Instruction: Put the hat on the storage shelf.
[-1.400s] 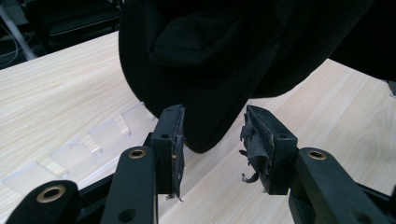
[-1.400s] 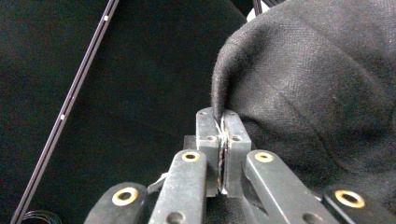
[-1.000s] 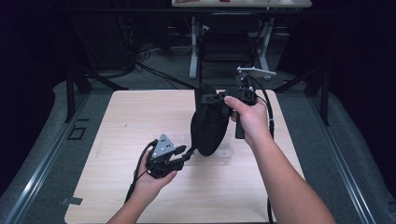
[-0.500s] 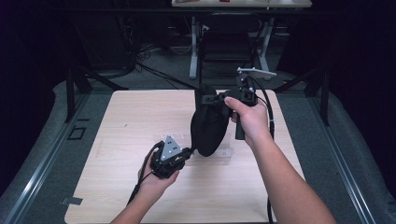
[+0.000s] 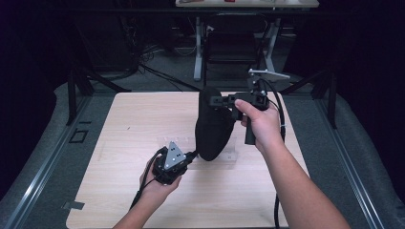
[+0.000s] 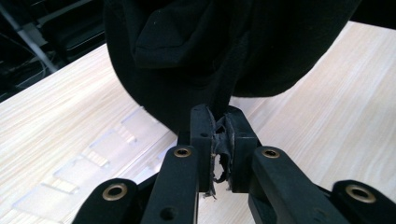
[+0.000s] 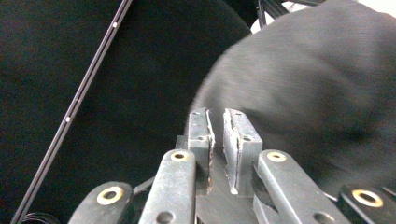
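My right tool (image 5: 217, 101) holds a black cloth (image 5: 212, 126) up above the middle of the bench (image 5: 124, 119), so that it hangs down in a long drooping shape with its lowest part close to the wood. The jaws look clamped on the cloth's top edge in the high view. In the right gripper view the pads stand nearly together with only a thin slit between them, and the cloth (image 7: 308, 88) lies just beyond and beside the tips, too blurred for me to see the pinch itself.

My left tool (image 5: 191, 156) is down low at the cloth's bottom end. In the left gripper view its jaws are closed together on a thin fold of the cloth (image 6: 210, 51), which bunches up from between the pads.

As I judge it, the cloth is lifted and gripped at both top and bottom, so picking it up is done. What is left is probably to stretch it out, lay it flat or fold it on the bench; nothing is laid down yet.

Much is hard to read. The cloth is so dark that its folds, edges and corners blur into one mass, and I cannot tell what kind of piece it is. Its back side is hidden. In the left gripper view the cloth's upper part is cut off by the frame.
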Demonstrator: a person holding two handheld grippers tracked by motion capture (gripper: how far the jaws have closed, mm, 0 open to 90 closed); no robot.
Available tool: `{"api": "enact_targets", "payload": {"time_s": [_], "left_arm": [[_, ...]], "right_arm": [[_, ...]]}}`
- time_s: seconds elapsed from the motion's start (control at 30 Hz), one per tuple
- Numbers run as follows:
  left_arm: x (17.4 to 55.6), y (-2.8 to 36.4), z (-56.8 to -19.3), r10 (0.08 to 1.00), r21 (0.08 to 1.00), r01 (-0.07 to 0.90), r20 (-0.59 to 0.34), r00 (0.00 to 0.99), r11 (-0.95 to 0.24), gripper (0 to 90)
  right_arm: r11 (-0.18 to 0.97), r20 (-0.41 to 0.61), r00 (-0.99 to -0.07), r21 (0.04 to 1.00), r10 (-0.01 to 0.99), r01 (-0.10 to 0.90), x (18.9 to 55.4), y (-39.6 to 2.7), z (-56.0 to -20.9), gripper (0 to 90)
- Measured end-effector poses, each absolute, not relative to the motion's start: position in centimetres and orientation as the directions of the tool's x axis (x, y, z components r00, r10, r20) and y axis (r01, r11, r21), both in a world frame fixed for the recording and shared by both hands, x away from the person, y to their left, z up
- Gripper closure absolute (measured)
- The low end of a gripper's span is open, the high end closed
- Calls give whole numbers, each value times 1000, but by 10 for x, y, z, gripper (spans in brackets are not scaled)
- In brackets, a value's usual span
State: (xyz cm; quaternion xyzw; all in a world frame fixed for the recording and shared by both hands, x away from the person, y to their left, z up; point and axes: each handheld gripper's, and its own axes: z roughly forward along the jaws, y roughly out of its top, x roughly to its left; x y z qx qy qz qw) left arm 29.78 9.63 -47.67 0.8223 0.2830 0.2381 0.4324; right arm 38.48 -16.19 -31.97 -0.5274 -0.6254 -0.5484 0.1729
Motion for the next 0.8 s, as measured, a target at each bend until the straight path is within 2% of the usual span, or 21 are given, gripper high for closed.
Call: {"api": "enact_targets", "payload": {"time_s": [0.3,0.5,0.57,0.63,0.67,0.8], "left_arm": [[300,111,-484,696,841,304,115,708,-448,855],[302,120,-502,713,824,354,84,696,-443,853],[304,127,-515,735,834,393,21,678,-387,851],[305,132,-517,733,836,396,12,680,-381,847],[305,139,-523,744,846,425,-50,666,-323,845],[302,138,-525,746,851,415,-42,664,-321,843]], "right_arm": [[-170,786,-377,511,491,843,379,-182,-318,811],[-179,779,-377,520,501,835,375,-193,-319,810],[-176,775,-382,525,503,833,373,-196,-318,801],[-186,777,-383,528,500,828,371,-197,-318,798],[-180,772,-388,533,503,827,369,-200,-317,795],[-181,763,-389,541,515,821,365,-204,-317,778]]}}
